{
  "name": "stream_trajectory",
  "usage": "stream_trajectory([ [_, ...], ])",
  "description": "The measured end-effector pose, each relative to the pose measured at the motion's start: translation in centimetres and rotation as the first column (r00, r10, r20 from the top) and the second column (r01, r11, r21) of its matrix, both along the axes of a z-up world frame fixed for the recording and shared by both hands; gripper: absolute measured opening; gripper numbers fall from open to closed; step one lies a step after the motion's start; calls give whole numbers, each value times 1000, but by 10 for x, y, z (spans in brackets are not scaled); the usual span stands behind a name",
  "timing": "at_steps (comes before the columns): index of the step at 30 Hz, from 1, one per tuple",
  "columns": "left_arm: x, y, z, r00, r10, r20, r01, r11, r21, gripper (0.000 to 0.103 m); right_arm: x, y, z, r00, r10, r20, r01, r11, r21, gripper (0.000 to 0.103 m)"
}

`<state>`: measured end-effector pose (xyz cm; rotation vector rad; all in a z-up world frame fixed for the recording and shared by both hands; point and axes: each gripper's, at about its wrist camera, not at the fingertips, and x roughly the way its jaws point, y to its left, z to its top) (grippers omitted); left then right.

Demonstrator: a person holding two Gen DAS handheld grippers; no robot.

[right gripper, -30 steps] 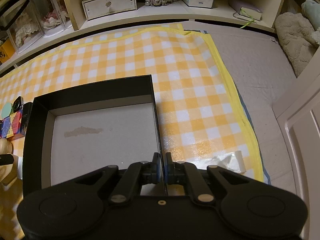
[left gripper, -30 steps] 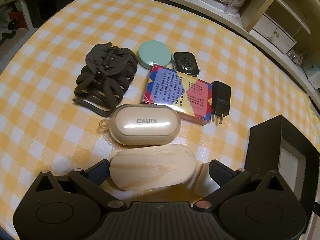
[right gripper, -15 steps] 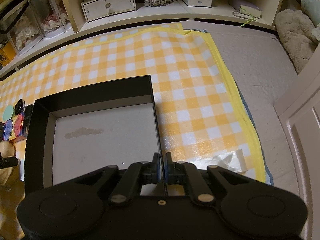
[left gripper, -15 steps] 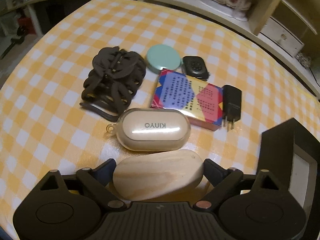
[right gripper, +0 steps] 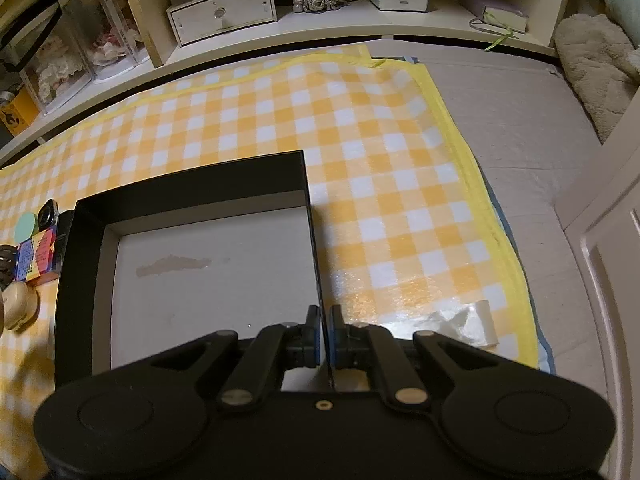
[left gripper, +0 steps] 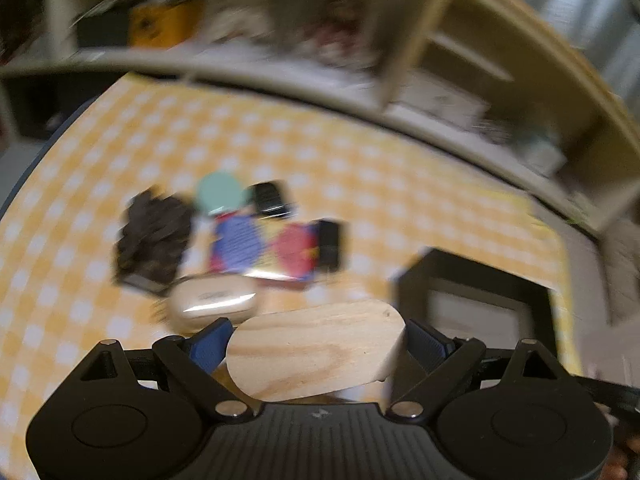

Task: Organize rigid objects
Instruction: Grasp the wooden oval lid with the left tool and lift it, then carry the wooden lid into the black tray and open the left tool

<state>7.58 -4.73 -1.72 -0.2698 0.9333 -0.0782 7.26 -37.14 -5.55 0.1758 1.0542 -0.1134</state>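
While the left gripper (left gripper: 316, 340) pinched the wood block (left gripper: 316, 350) across its long ends, the blue pads (left gripper: 210, 346) pressed on both rounded tips and the block sat raised, clear of the cloth (left gripper: 360, 184). Its jaws stood wide only because the block is long. Just beyond the left pad lay the beige case (left gripper: 214, 308); further out sat the card box (left gripper: 264, 250), the dark clip (left gripper: 154, 234), the green disc (left gripper: 220, 194), the watch (left gripper: 270, 200) and the charger (left gripper: 329, 246), all blurred by the camera's swing. Ahead and to the right of the jaws stood the black tray (left gripper: 476, 280), open side up.

The right gripper (right gripper: 325, 336) was pressed together on the tray's right wall (right gripper: 314, 248), one finger inside and one outside, steadying it. Left of that tray, the same small things showed at the frame edge, apart from its wall.

The step in hand looked like carrying the block over to the tray. To do it well, the grip should probably stay firm, since rounded ends could slip out of flat pads if the block tips. It should likely be kept level, passed above the near wall with room to spare, then lowered flat onto the pale floor (right gripper: 208, 280) toward a corner, leaving space for the rest. The right gripper would best keep the tray pinned, so a bump from the block does not shove it across the slick cloth.
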Motion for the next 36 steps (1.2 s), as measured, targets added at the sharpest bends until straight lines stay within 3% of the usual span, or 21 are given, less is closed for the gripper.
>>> stream_trajectory([
  [5,-1,-50,14,988,-151,29,151,988,-10,92,0,-2,0,1000,-6,3,6,1000,20,4],
  [11,-2,-115,-8,963,-269,-21,268,961,-63,92,-3,-5,0,1000,-21,9,20,998,60,5],
  [16,-2,-139,-33,956,-281,-87,263,949,-174,92,-4,-9,-1,999,-31,15,30,995,94,5],
  [21,-8,-142,-40,956,-288,-47,271,936,-224,92,-5,-12,-1,999,-41,18,38,991,129,6],
  [25,-14,-144,-47,942,-336,-13,323,914,-246,92,-5,-13,-1,999,-40,17,37,990,139,6],
  [31,-18,-157,-55,925,-380,7,375,911,-173,92,-5,-14,-1,999,-39,15,37,989,144,6],
  [36,-17,-173,-55,909,-416,32,415,896,-157,92,-5,-13,-2,999,-37,15,34,988,153,7],
])
